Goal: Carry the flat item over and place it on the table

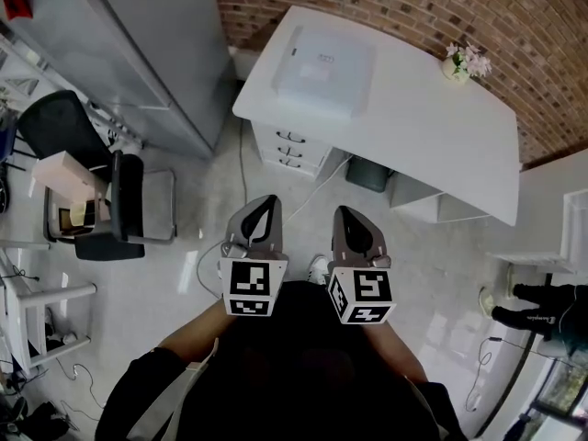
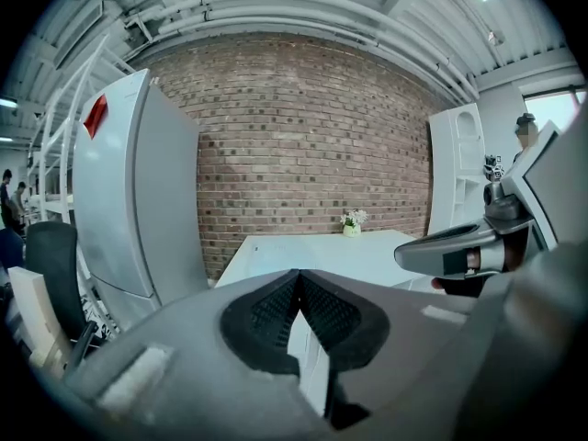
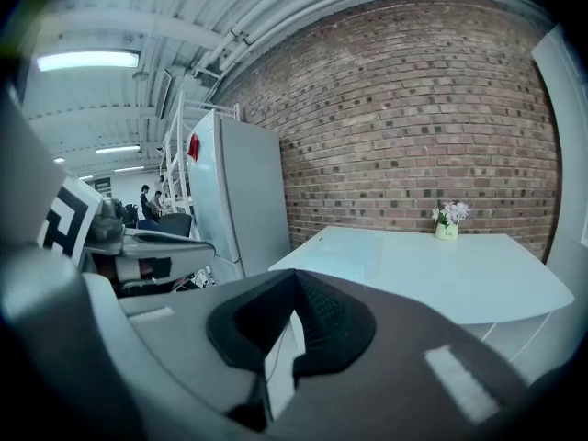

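Jaws shut on nothing, we are holding left gripper [image 1: 266, 202] and right gripper [image 1: 349, 213] side by side short of the table [image 1: 441, 127], seemingly because the flat item [image 1: 323, 70] is lying on its left end.

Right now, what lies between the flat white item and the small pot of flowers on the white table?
Only bare white tabletop separates the flat white item from the pot of flowers; the head view shows it.

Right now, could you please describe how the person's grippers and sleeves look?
The left gripper and right gripper are grey, tapered shells with black ribbed pads; each carries a white cube with black square markers. The person wears dark sleeves.
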